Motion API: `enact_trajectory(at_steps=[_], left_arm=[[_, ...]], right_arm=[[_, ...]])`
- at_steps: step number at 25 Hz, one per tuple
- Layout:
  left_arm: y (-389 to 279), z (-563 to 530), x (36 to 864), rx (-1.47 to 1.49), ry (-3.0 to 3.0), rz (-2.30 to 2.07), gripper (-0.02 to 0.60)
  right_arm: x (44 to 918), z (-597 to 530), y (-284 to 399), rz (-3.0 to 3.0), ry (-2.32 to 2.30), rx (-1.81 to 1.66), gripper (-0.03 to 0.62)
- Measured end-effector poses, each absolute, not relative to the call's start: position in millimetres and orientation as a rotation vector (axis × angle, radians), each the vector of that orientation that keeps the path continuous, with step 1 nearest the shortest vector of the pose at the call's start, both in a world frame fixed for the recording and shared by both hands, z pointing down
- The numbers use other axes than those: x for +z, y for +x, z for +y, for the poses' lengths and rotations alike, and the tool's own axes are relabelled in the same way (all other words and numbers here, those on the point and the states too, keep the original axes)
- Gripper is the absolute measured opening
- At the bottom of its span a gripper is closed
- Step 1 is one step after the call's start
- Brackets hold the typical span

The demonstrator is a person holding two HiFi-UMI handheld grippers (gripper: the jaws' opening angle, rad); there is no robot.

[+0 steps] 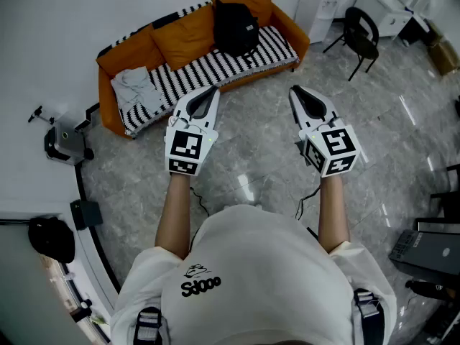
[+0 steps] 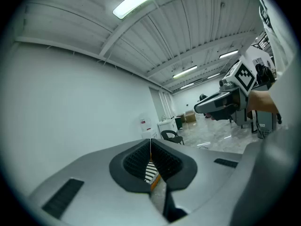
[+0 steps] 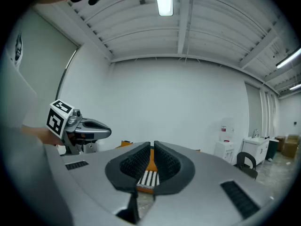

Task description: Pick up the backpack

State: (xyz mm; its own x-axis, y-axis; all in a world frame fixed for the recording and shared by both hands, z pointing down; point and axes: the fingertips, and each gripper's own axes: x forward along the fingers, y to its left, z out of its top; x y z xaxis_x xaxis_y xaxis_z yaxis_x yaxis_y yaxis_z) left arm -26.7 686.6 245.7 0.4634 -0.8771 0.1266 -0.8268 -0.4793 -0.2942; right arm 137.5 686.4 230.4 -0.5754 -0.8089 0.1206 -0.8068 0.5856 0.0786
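Left hand-held gripper (image 1: 208,93) and right hand-held gripper (image 1: 297,93) are hovering side by side, jaws together and empty, while the black backpack (image 1: 236,27) is sitting upright on the orange sofa (image 1: 180,42), well apart.

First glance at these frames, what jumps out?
At the top of the head view is the orange sofa with its black-and-white striped cover. The black backpack sits on its right half and a grey cloth lies crumpled at its left end. Nearer, the left gripper and right gripper are held side by side over the marble floor, both shut and empty, short of the sofa.
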Motion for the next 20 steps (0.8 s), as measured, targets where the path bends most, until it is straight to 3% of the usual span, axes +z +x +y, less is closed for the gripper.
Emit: enact_trajectory(at_steps=[20], left_arm=[[36.3, 666.0, 262.3, -0.434, -2.479, 1.566, 0.023]], right_arm=[[245.6, 653.4, 205.4, -2.687, 1.323, -0.019, 0.051]])
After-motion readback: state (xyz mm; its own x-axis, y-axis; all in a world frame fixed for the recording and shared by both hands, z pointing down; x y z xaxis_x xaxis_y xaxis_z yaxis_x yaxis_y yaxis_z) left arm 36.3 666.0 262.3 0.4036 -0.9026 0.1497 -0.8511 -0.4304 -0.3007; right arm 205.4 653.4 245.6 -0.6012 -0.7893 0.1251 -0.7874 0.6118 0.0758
